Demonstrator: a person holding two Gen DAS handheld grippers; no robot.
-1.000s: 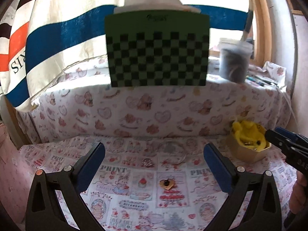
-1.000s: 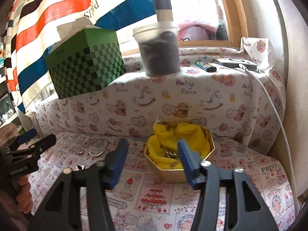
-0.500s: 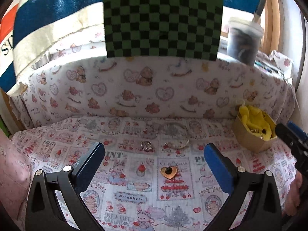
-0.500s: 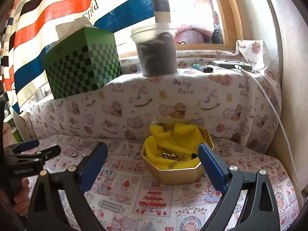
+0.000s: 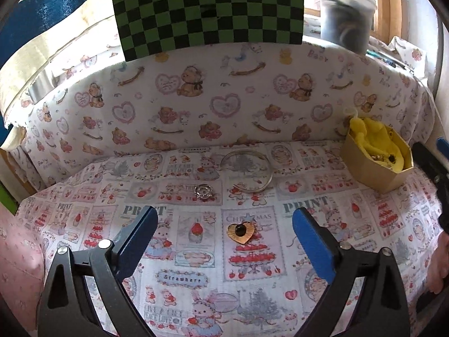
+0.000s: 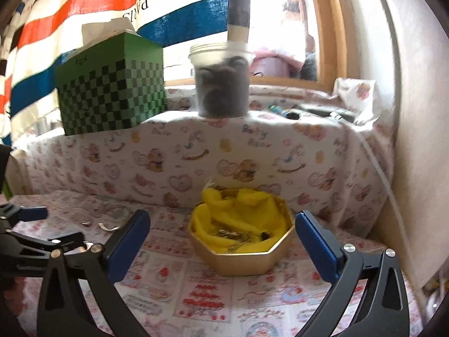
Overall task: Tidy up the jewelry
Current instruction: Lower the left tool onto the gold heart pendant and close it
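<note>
Seen from the left wrist view, a surface covered by a printed cloth [image 5: 196,275] with strawberries, rabbits and the word "PRINT" is shown; whether a table lies under it cannot be told. The left tool [image 5: 224,224] is held wide above the cloth, its jaws closing a little, and nothing is gripped between its blue pads [image 5: 140,236]. Toward the back left of the loose pieces, a small silver ring [image 5: 203,191] is laid flat on the cloth. Just to its right, a thin silver bangle [image 5: 247,171] is laid open-ended, apart from the ring. Nearer the camera, between the two pads in the picture, a gold heart-shaped pendant [image 5: 241,231] with a dark centre is seen lying on the cloth, touched by neither pad. At the far right an octagonal gold box [image 5: 373,174] lined with yellow fabric [image 5: 373,137] is stood against the raised, bear-printed cloth backing; small gold pieces are seen inside it. A checked green tissue box [image 5: 207,8] and a plastic tub [image 5: 345,19] are stood on the ledge above.

In the right wrist view, the right tool [image 6: 221,236] is spread wide, its jaws opening, with the box beyond the pads and nothing pressed between them. Fine gold chains [image 6: 235,236] are seen lying in the fabric.
</note>
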